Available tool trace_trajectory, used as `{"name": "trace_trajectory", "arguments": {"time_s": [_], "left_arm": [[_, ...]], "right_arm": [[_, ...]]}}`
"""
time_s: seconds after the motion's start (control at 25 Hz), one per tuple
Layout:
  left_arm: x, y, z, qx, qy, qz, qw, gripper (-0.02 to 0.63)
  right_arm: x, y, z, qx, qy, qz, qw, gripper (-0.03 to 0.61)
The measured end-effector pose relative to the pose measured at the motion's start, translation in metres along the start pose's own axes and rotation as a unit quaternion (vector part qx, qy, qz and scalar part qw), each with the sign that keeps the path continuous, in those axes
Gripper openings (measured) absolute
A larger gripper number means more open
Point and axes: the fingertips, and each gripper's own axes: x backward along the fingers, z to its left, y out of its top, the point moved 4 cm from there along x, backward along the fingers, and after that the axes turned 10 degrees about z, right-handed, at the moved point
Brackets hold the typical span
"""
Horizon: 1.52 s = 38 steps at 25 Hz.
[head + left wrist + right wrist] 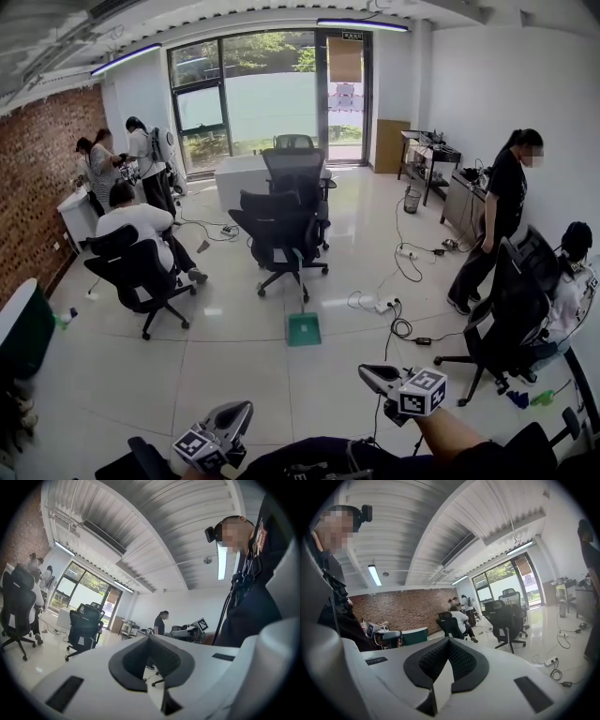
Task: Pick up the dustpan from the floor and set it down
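Observation:
The green dustpan (304, 329) lies on the white tiled floor in the middle of the room, its handle rising toward the black chairs. It is out of sight in both gripper views. Low in the head view, my left gripper (242, 409) and my right gripper (367, 372) are held near my body, well short of the dustpan. Both point level across the room. The jaws of the left gripper (149, 637) are closed together with nothing between them. The jaws of the right gripper (449, 640) are closed and empty too.
Black office chairs (284, 225) stand just behind the dustpan, and another chair (511, 309) is at the right. Cables and a power strip (386, 305) trail over the floor to the dustpan's right. A person (497, 216) stands at the right; several others are at the back left.

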Motion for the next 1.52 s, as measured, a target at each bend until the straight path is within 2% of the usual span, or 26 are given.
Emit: {"name": "trace_trajectory", "arguments": {"time_s": [0.44, 0.72, 1.52], "left_arm": [[0.005, -0.008, 0.035, 0.001, -0.003, -0.003, 1.0000, 0.014], [-0.010, -0.025, 0.061, 0.003, -0.002, -0.005, 1.0000, 0.014], [-0.016, -0.022, 0.064, 0.002, -0.004, -0.005, 1.0000, 0.014]], "right_arm": [[-0.035, -0.007, 0.000, 0.000, 0.001, 0.000, 1.000, 0.021], [-0.060, -0.019, -0.022, -0.001, 0.003, -0.001, 1.000, 0.021], [-0.067, -0.011, -0.028, -0.001, 0.007, -0.004, 1.000, 0.021]]}}
